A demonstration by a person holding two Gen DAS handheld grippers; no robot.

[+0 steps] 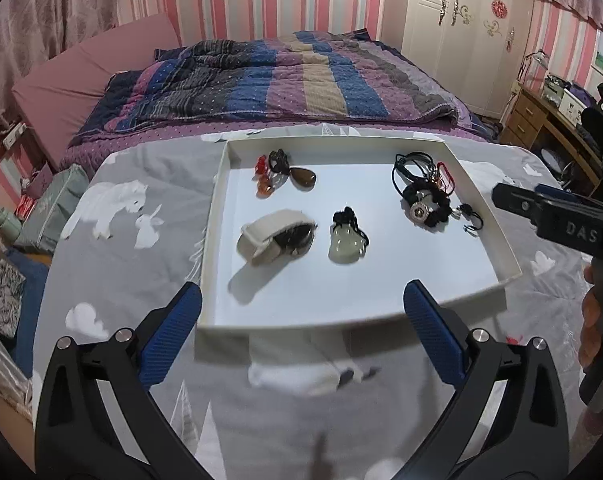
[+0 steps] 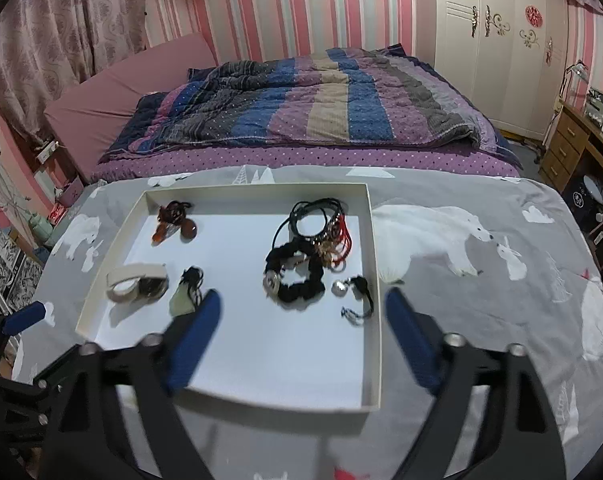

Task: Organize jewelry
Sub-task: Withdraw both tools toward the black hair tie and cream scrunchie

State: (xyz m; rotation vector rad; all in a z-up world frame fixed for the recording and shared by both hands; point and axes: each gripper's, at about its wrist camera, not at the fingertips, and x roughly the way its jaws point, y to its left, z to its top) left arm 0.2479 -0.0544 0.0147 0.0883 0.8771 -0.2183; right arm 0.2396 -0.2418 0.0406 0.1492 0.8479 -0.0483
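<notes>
Both released: left gripper (image 1: 301, 332) and right gripper (image 2: 301, 344) hover before the jewelry tray (image 2: 375, 320).

A white tray (image 1: 485, 216) sits on a grey cloth (image 1: 133, 280) printed with white polar bears and rabbits, and holds a cream band (image 1: 269, 236), a pale green pendant (image 1: 343, 246), amber-red beads (image 1: 263, 184), a brown stone (image 1: 303, 178) and black cords (image 1: 413, 168) with red thread. In the upper frame, a quilt (image 2: 321, 108) striped blue, purple, tan and grey lies below pink-and-white striped wallpaper (image 2: 293, 12). Both claws have blue pads (image 1: 169, 344) on black arms.
</notes>
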